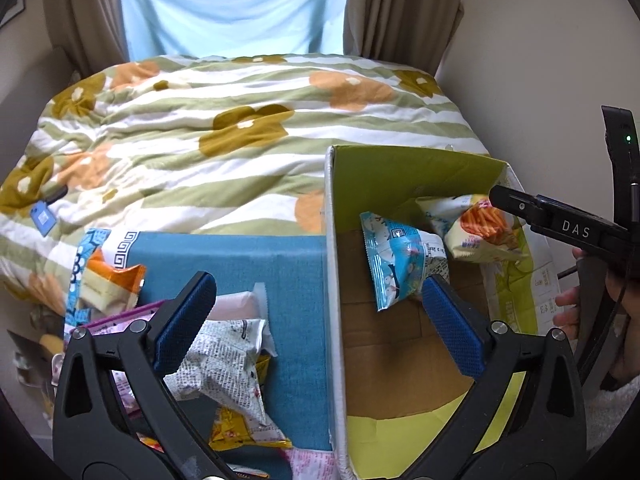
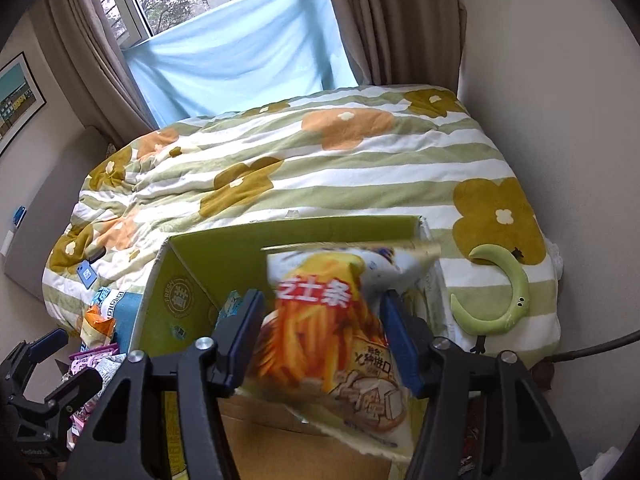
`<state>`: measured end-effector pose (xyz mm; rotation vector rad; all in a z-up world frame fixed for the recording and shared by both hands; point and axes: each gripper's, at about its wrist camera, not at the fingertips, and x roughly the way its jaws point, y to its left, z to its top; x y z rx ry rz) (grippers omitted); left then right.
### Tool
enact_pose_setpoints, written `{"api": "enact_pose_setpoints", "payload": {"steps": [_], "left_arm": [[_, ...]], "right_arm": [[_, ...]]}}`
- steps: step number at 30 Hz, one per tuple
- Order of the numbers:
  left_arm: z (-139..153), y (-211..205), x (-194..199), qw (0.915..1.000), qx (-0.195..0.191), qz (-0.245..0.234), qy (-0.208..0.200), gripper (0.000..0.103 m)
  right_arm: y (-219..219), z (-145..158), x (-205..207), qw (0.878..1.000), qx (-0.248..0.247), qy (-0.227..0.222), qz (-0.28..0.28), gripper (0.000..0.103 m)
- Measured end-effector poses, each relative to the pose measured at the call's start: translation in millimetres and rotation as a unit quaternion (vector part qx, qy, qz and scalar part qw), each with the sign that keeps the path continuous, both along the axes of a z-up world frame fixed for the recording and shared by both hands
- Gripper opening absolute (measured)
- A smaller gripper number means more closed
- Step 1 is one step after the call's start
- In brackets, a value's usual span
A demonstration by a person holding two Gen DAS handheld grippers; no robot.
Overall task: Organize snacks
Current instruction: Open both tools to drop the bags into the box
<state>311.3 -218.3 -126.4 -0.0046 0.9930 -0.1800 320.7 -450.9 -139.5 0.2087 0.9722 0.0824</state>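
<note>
A green-lined cardboard box (image 1: 400, 172) stands on the bed; it also shows in the right wrist view (image 2: 192, 280). A light blue snack bag (image 1: 396, 260) leans inside it. A yellow-white fries snack bag (image 2: 336, 320) hangs blurred between the fingers of my right gripper (image 2: 324, 340), over the box; the pads stand apart from its sides. The bag shows in the left wrist view (image 1: 476, 232) beside the right gripper's finger (image 1: 516, 204). My left gripper (image 1: 320, 320) is open and empty, straddling the box's left wall. Loose snack packets (image 1: 224, 360) lie on a blue cloth (image 1: 288, 264) left of the box.
A striped flowered quilt (image 1: 240, 120) covers the bed up to a window with curtains. A green crescent toy (image 2: 504, 296) lies on the quilt right of the box. A small blue tag (image 1: 42, 218) lies at the quilt's left. A wall runs close on the right.
</note>
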Motion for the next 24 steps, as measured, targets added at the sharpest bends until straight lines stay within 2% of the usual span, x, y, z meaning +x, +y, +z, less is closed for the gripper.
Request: {"api": "enact_pose_setpoints", "payload": {"steps": [2,6,11,17,21,24], "left_arm": [[-1.5,2.7,-2.3,1.0000,0.003,0.001,0.001,0.102],[-5.7,5.1,-6.9,0.9999,0.004,0.007,0.008,0.102],[1.5,3.2,-16.9,0.9999,0.001,0.013,0.002,0.102],[31.7,0.5,-40.6,0.9987,0.028,0.020,-0.039,0.102],[56.2,9.1,-60.4,0.9970,0.038,0.032,-0.059,0.102],[73.7,19.1,-77.1,0.9955,0.044,0.040,-0.074,0.102]], "right_arm": [[1.7,-5.6,1.8,1.000,-0.004,0.003,0.002,0.100],[4.8,-5.8,-14.0,1.000,-0.026,-0.017,0.005,0.100],[-3.4,-2.1,-28.7,1.000,-0.024,-0.010,0.008,0.100],[-9.6,22.9,-47.0,1.000,-0.016,-0.024,0.013,0.100],[-6.1,44.5,-60.8,0.997,-0.039,-0.056,0.020,0.100],[-2.7,59.5,-71.0,0.997,-0.035,-0.071,0.025,0.100]]}}
